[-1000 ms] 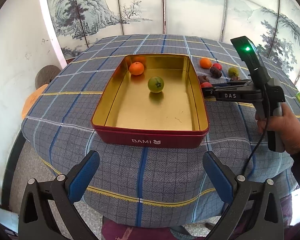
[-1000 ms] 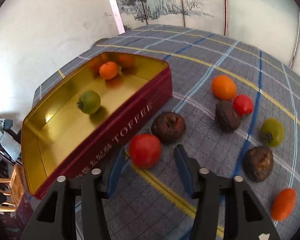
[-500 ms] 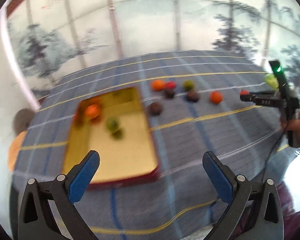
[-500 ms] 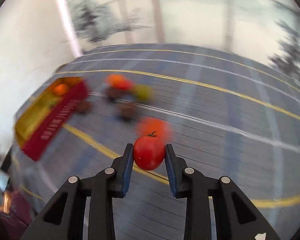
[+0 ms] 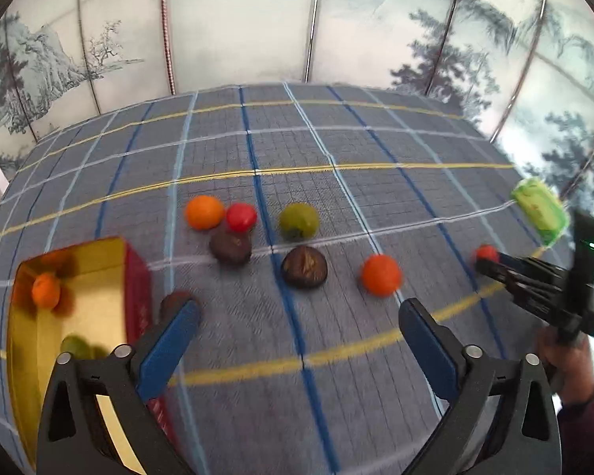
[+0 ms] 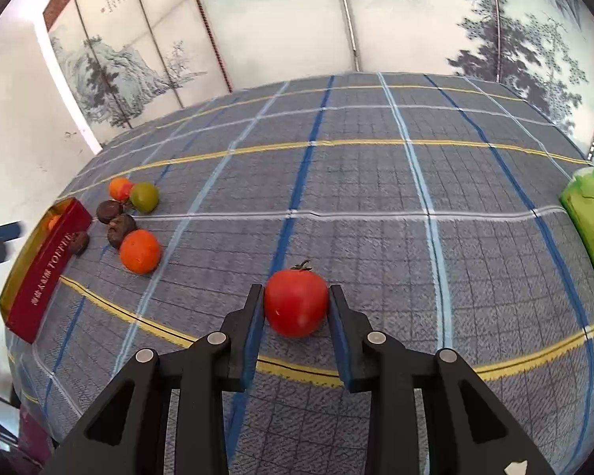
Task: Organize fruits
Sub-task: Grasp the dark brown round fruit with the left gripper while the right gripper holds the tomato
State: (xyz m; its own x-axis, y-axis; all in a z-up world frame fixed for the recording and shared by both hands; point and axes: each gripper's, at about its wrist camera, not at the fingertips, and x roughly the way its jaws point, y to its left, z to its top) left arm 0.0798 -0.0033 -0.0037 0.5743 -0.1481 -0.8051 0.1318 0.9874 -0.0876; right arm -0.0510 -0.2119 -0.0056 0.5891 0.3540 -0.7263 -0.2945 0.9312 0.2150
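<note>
Red tomato (image 6: 296, 303): pinched at its sides in my right tool (image 6: 297, 308), above the surface (image 6: 376, 182), well apart from the tin.
Right tool: closed on it for carrying.
Left tool (image 5: 297, 336): wide open, empty, free for another fruit.
Toffee tin (image 6: 45, 265): at 9 o'clock, where fruit collects.
Loose fruit (image 6: 139, 251): clustered beside the tin.

Bright, even daylight is filling both views. Fisheye distortion is bending the plaid tablecloth (image 6: 376, 206) and the painted screen (image 6: 415, 19) at the edges. Motion blur is smearing the left view, worst on the near-left tin (image 5: 79, 301). The right view is staying sharp, with soft shadows lying under the fruits.
</note>
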